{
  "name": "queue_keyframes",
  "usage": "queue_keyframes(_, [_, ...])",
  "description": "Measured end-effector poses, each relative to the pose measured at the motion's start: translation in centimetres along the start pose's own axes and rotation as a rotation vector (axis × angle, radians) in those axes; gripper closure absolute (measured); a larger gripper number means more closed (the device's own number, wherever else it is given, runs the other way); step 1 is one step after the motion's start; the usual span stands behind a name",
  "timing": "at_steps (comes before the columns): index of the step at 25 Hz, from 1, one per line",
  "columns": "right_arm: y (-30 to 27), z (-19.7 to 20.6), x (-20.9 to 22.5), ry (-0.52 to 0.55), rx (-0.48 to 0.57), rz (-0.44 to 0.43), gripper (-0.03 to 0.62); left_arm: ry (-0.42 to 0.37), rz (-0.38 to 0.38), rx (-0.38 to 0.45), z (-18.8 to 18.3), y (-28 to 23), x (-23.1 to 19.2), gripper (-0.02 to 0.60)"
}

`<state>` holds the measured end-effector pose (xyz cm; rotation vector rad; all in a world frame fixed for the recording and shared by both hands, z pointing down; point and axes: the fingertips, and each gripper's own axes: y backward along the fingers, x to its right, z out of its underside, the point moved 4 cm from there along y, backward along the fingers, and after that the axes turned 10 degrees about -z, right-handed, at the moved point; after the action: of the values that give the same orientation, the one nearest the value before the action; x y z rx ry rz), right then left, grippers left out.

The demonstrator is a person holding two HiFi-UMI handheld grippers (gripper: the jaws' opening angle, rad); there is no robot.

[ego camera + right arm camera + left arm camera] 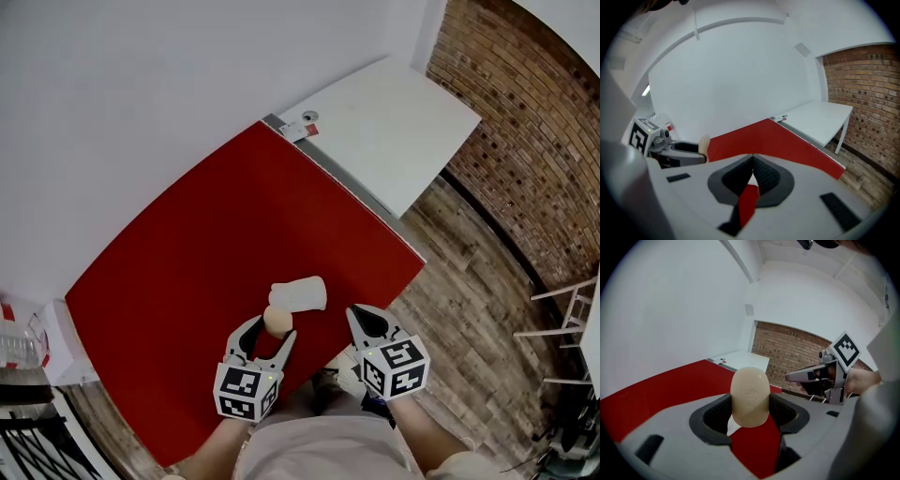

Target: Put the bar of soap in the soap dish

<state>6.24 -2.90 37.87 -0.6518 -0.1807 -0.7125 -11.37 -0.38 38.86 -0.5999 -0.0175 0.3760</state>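
soap: beige oval bar of soap (750, 392) clamped between the pads of the left gripper (275, 330), well above the red table top (187, 262)
left gripper state: jaws wide, pressing on both flat sides of the soap
right gripper state: right gripper (752, 171) has its jaws closed tip to tip, nothing between them
dish: white rounded soap dish (300, 292) sits on the red top just beyond the left gripper's tips, empty as far as i can tell
key relation: dish lies straight ahead of and below the held soap, nearly under it in the head view; left gripper is nearer, right gripper sits beside the dish's right end
soap axis: long axis stands upright, sticking up out of the jaws; dish's long axis runs crosswise to the left gripper
next move, judged: carry the soap forward and down over the dish, likely tipping it flat before letting go
surface: flat, matt red top, white table (394, 131) butted against its far edge
room: white wall (122, 94), brick wall (525, 112) to the right, wood plank floor (478, 300)
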Motion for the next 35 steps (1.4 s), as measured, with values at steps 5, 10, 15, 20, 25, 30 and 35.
queue_keyframes(5, [-2.1, 0.0, 0.9, -0.004, -0.017, -0.002, 0.591, -0.014, -0.002, -0.026, 0.8, -2.0, -1.0, 0.328])
queue_keyframes(10, [-3.6, 0.6, 1.7, -0.015, -0.021, -0.009, 0.591, -0.005, -0.008, -0.035, 1.5, -3.7, -1.8, 0.328])
queue_keyframes(15, [-5.5, 1.6, 2.4, -0.012, -0.048, -0.014, 0.591, 0.001, -0.013, -0.039, 1.8, -5.4, -3.3, 0.328])
queue_keyframes(20, [-7.1, 3.1, 3.8, -0.031, -0.072, -0.008, 0.591, 0.001, -0.016, -0.062, 2.9, -7.1, -4.2, 0.328])
queue_keyframes(25, [-8.0, 3.5, 4.2, -0.045, -0.079, -0.014, 0.591, -0.017, -0.005, -0.078, 3.5, -8.3, -4.4, 0.328])
queue_keyframes(30, [-9.0, 4.0, 4.8, -0.053, -0.085, -0.017, 0.591, -0.026, 0.002, -0.090, 4.2, -9.4, -4.7, 0.328])
queue_keyframes(35, [-9.4, 4.2, 5.1, -0.065, -0.089, -0.019, 0.591, -0.031, 0.002, -0.102, 4.4, -10.1, -5.0, 0.328])
